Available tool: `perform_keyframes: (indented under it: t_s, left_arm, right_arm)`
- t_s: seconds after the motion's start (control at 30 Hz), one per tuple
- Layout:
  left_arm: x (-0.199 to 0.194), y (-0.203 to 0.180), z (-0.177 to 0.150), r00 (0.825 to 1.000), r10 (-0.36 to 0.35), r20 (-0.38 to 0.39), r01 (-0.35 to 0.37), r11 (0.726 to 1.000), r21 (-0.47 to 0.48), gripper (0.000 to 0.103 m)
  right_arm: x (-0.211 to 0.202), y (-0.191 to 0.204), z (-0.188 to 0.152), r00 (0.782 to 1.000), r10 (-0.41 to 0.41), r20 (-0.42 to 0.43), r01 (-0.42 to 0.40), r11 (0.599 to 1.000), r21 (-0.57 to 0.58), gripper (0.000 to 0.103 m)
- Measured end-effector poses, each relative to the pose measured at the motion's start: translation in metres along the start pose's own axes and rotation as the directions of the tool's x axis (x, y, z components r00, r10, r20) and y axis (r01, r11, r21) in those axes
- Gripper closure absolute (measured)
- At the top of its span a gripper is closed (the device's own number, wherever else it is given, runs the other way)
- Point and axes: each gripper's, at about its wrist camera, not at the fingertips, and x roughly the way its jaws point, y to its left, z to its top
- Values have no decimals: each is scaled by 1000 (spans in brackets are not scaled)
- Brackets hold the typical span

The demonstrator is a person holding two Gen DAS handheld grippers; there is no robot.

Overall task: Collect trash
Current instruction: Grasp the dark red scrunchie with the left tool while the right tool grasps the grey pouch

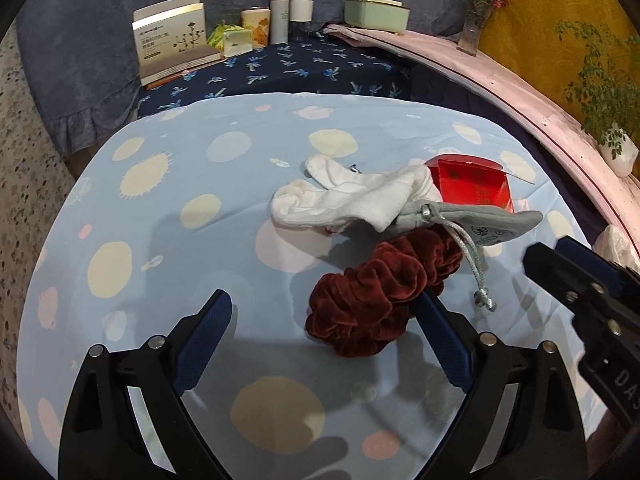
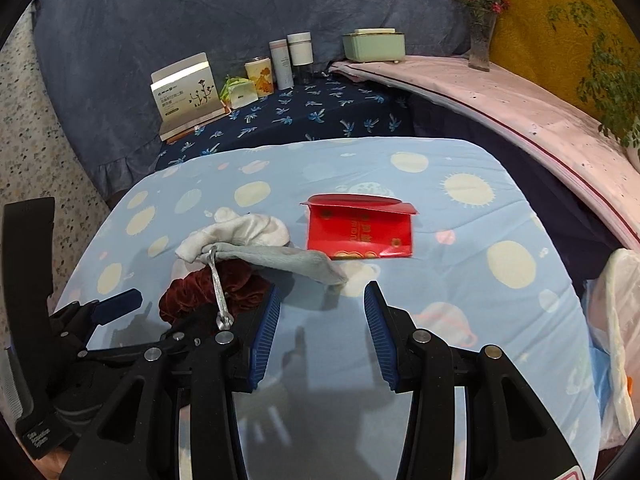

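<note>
On the light blue dotted cloth [image 1: 168,248] lies a small heap: a white sock [image 1: 352,200], a grey drawstring pouch [image 1: 480,224], a dark red velvet scrunchie [image 1: 372,300] and an opened red carton [image 1: 472,188]. My left gripper [image 1: 324,312] is open, its right finger right beside the scrunchie's near edge. In the right wrist view my right gripper [image 2: 322,300] is open and empty, hovering just short of the pouch [image 2: 280,260], with the red carton [image 2: 360,232] straight ahead and the scrunchie [image 2: 212,288] to its left. The right gripper also shows at the left view's right edge.
A dark blue patterned surface [image 1: 300,68] behind the cloth carries a boxed set [image 1: 176,40], cups [image 1: 256,26] and tall canisters [image 1: 290,12]. A pale green box [image 1: 376,14] and a flower vase [image 1: 474,28] stand on the pink ledge. A white plastic bag [image 2: 616,320] hangs at the right.
</note>
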Motion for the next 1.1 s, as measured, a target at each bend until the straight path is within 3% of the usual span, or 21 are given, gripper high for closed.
perform_keyframes:
  t_s: [0.17, 0.43, 0.53, 0.73, 1.1]
  left_arm:
    - [8, -5, 1, 999, -36, -5, 36, 999, 36, 26]
    - [11, -9, 3, 993, -120, -21, 121, 992, 30, 66]
    - [6, -11, 2, 993, -120, -14, 121, 992, 33, 75]
    - [-8, -19, -1, 993, -121, -6, 121, 992, 36, 82]
    - [-49, -55, -7, 991, -133, 31, 130, 989, 65, 84]
  right_arm:
    - [18, 2, 4, 1000, 23, -12, -23, 1000, 2, 65]
    - [30, 12, 6, 998, 60, -23, -60, 998, -27, 97]
    - [26, 12, 5, 997, 73, -14, -73, 997, -28, 99]
    - [3, 5, 3, 997, 70, 16, -70, 998, -6, 100]
    - [-67, -33, 1, 993, 26, 116, -34, 997, 67, 100]
